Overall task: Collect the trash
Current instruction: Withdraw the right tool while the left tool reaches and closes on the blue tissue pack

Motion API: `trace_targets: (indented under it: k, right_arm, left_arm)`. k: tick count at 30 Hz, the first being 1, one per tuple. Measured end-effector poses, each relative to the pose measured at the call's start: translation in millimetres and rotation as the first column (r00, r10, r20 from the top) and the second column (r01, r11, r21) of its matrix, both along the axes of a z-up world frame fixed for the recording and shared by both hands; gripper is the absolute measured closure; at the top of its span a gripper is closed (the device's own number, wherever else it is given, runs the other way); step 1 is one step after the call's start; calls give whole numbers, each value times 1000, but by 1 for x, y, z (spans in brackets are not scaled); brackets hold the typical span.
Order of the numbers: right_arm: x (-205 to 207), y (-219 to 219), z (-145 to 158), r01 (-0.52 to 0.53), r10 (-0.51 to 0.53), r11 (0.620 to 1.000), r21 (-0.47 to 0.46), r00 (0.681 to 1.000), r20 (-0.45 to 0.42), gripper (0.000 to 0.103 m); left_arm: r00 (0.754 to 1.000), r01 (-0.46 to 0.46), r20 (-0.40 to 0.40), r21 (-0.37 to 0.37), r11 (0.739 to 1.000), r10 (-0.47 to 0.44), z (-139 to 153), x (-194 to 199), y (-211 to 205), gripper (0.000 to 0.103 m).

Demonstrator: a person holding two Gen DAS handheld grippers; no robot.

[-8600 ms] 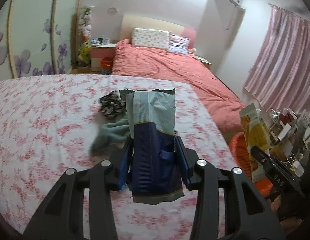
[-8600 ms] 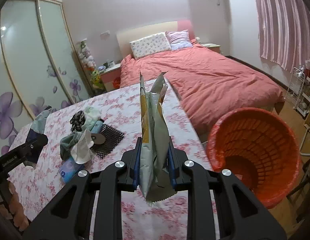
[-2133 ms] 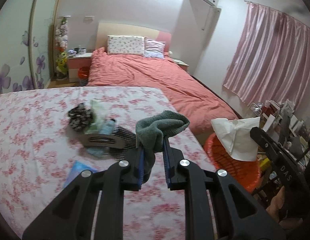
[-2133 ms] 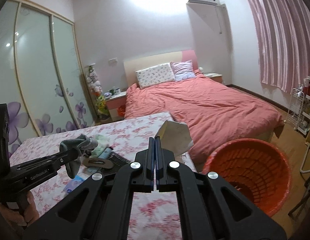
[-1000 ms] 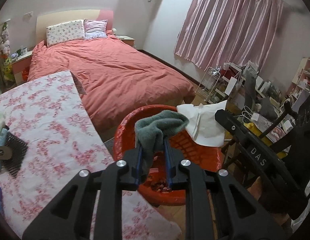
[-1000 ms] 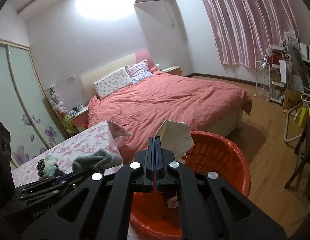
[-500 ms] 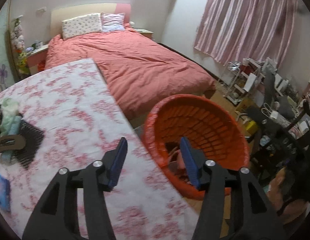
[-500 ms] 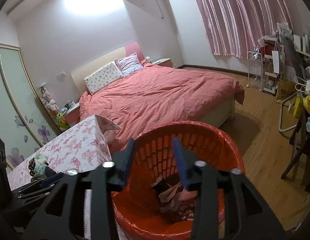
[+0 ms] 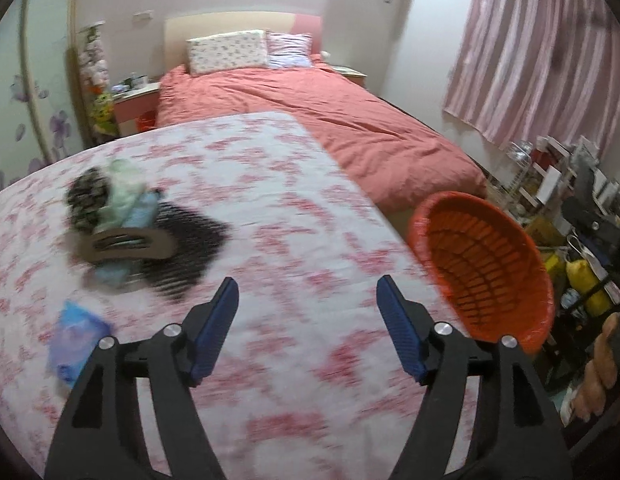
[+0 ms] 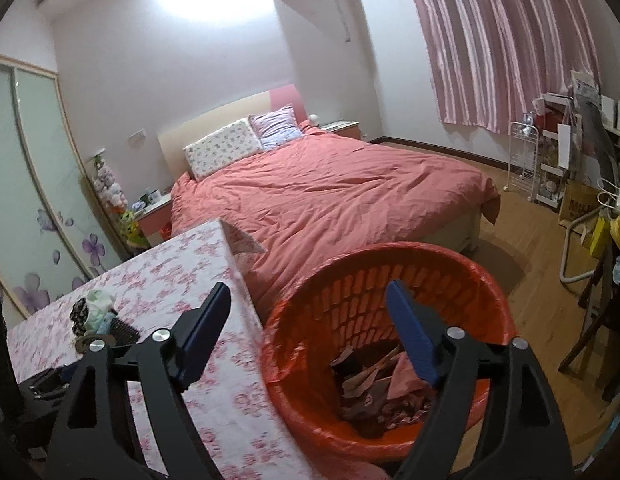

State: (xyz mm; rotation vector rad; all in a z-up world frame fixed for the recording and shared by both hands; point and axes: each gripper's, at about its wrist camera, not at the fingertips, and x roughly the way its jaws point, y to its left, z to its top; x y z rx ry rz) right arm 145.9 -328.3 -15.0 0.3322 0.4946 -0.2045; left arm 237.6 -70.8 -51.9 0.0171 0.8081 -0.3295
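Observation:
My left gripper (image 9: 308, 292) is open and empty above the table with the pink floral cloth (image 9: 294, 240). Left of it lies a pile: a brown hair clip (image 9: 126, 245), a black mesh piece (image 9: 186, 252), a pale green cloth (image 9: 124, 194), a black patterned item (image 9: 86, 200) and a blue packet (image 9: 72, 340). My right gripper (image 10: 310, 304) is open and empty over the orange basket (image 10: 374, 280), which holds wrappers and cloth (image 10: 386, 388). The basket (image 9: 482, 268) stands at the table's right edge in the left wrist view. The pile (image 10: 96, 316) also shows in the right wrist view.
A bed with a red cover (image 10: 330, 196) lies beyond the table. Pink curtains (image 10: 498, 40) hang at the right. Cluttered shelves and racks (image 10: 558, 160) stand along the right wall. A wardrobe with flower-print doors (image 10: 42, 200) is at the left. The floor (image 10: 550, 300) is wood.
Both grippers opened and let the green cloth and the white tissue drop into the basket. My left gripper then swung back left over the table; the view is blurred.

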Motion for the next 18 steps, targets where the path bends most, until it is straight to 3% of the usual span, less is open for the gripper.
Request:
trace_targets:
  k: [5, 11, 18]
  right_arm:
    - [5, 26, -3, -47, 46, 999, -23, 998, -30, 10]
    - [15, 67, -13, -132, 127, 990, -50, 988, -91, 9]
    - [20, 106, -23, -222, 211, 973, -57, 966, -152, 9]
  left_arm:
    - [994, -110, 19, 41, 993, 110, -3, -5, 61, 25]
    - [970, -240, -12, 75, 968, 241, -19, -7, 132, 24]
    - [957, -275, -75, 87, 957, 282, -41, -2, 163, 24]
